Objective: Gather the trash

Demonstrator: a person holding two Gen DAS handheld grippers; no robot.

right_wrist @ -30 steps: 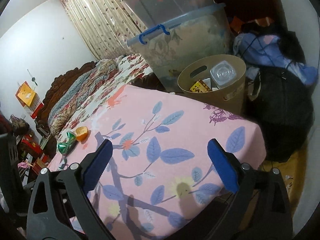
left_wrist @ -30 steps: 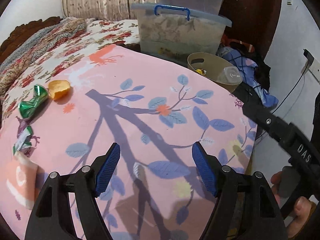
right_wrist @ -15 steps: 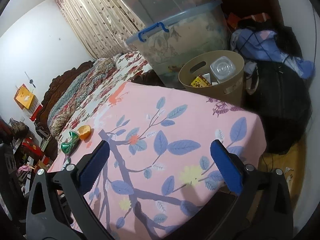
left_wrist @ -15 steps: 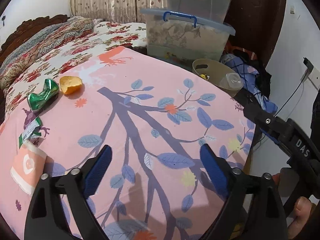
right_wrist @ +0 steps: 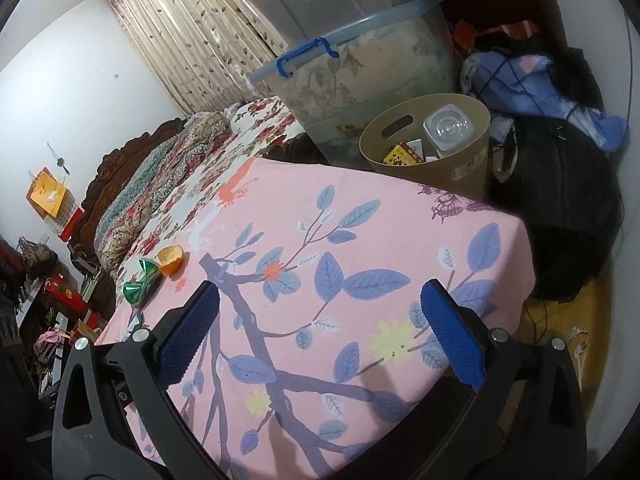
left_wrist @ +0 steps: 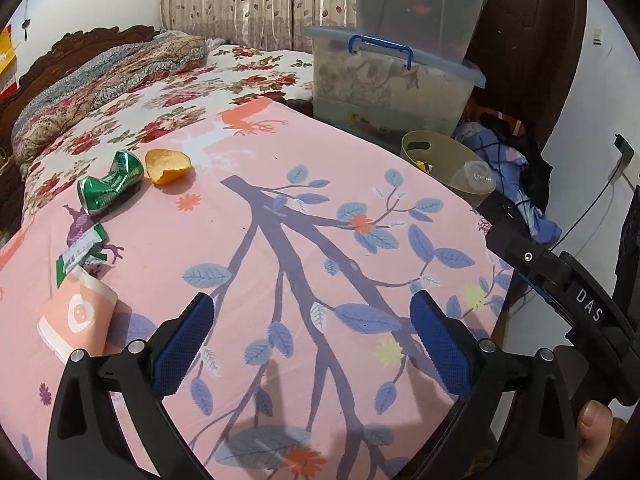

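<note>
On the pink leaf-patterned cloth (left_wrist: 320, 200) lie a crushed green can (left_wrist: 109, 188) (right_wrist: 140, 280), an orange peel (left_wrist: 168, 166) (right_wrist: 171, 258), a green-and-white wrapper (left_wrist: 80, 250) and a flattened pink paper cup (left_wrist: 76, 314), all at the left. A tan bin (left_wrist: 444, 164) (right_wrist: 436, 148) stands past the cloth's far right corner with a clear bottle (right_wrist: 446, 130) and a yellow box in it. My left gripper (left_wrist: 310, 320) hovers over the cloth near its front, jaws still opening, nothing between them. My right gripper (right_wrist: 320, 310) is open and empty.
Stacked clear storage boxes (left_wrist: 392, 80) with a blue handle stand behind the bin. A heap of blue and black clothes (right_wrist: 560, 128) lies to its right. A flowered bed (left_wrist: 140, 92) lies behind the cloth. The right gripper's black body (left_wrist: 568, 292) crosses the left wrist view.
My left gripper's jaws have spread wider and it has drawn back and up, so more of the cloth and the trash at the left shows. The right gripper has hardly moved.
</note>
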